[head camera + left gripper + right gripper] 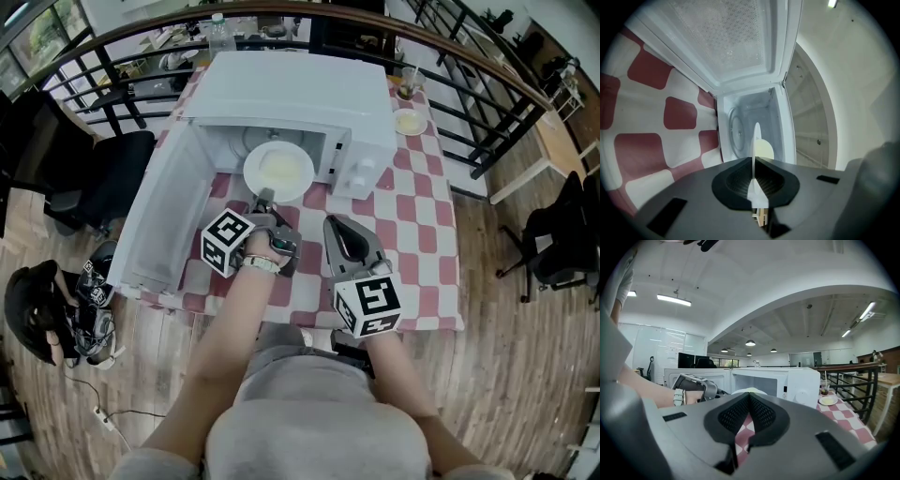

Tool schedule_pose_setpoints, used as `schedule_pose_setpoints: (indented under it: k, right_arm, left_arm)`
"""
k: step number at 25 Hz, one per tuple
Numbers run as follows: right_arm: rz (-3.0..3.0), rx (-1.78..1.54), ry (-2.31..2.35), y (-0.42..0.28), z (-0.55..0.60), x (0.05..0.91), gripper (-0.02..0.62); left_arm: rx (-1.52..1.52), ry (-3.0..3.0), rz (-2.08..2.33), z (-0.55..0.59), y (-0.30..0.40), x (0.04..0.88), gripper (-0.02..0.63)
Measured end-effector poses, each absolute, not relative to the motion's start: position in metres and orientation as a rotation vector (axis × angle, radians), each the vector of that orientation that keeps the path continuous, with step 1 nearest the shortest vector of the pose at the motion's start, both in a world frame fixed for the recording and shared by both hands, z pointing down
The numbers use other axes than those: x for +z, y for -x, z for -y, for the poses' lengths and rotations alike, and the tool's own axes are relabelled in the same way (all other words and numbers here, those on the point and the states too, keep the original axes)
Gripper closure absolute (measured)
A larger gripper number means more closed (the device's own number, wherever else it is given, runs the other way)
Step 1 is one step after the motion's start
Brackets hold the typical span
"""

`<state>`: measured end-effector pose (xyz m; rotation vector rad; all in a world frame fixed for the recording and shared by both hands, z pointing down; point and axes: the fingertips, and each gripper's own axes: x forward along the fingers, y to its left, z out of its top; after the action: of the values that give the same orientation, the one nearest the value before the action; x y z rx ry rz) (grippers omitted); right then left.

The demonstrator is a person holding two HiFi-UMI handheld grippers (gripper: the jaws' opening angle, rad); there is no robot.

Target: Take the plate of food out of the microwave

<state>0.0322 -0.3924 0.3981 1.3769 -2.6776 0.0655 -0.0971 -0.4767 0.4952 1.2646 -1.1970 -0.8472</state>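
1. Nearest the head camera is the person's grey-shirted torso [319, 422]. Both forearms reach forward from it, each hand carrying a gripper with a marker cube [228, 242].
2. Left gripper [265, 199]: its fingers [736, 180] are clamped on the near rim of the plate [278, 171]. In the left gripper view the rim runs edge-on between the pads.
3. Plate: white and round, so no long axis. It lies level, face up, with pale yellow food [281, 169] at its centre. It extends straight ahead of the left fingers at the mouth of the microwave [300, 94], and its near part projects past the front edge.
4. Right gripper [331, 223]: its fingers [731, 416] are together with nothing between them. They sit just right of the left fingers, apart from the plate.
5. Edges: the open door [159, 216] stands left of the left fingers, swung out toward the person. The control panel [361, 169] lies ahead and right of both pairs of fingers.
6. Open room: the checked counter [422, 234] is bare behind and to the right of the right fingers, as far as its near edge. A small dish [410, 122] and a cup [406, 84] stand well ahead and to the right.
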Motion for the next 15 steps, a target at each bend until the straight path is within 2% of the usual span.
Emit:
schedule_pose_setpoints:
  k: [15]
  right_arm:
    - [2.675, 0.084, -1.478, -0.017, 0.392, 0.384, 0.571]
  left_arm:
    - [-0.925, -1.315, 1.163, 0.444, 0.105, 0.461, 0.594]
